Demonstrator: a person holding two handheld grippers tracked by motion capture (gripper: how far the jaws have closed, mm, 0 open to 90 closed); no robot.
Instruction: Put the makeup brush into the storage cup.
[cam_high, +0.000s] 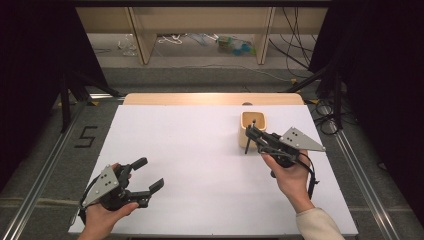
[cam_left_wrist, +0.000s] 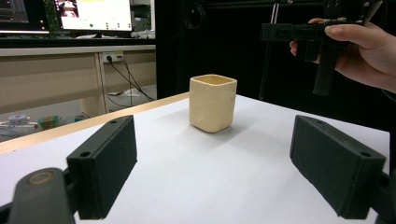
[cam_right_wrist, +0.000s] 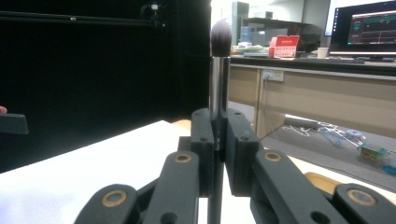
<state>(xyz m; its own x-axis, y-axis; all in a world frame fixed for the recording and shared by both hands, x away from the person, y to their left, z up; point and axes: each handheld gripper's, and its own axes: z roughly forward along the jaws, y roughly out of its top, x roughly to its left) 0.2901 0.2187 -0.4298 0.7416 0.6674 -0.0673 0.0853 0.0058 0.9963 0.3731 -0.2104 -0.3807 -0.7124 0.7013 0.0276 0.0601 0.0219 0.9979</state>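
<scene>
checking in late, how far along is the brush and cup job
Done: the right gripper has the brush clamped upright. In hand: it hovers by the cup. Left: the brush is not yet inside. The left gripper waits open.

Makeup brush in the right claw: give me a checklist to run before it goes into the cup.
1. Grip: right claw shut on the makeup brush: ok.
2. Brush upright, bristles up: ok.
3. Cup standing upright on the table: ok.
4. Cup free inside: cannot tell.
5. Brush lined up over the opening: cannot tell; in the high view it is near the cup's front edge.
6. Left claw open and well away: ok.
</scene>
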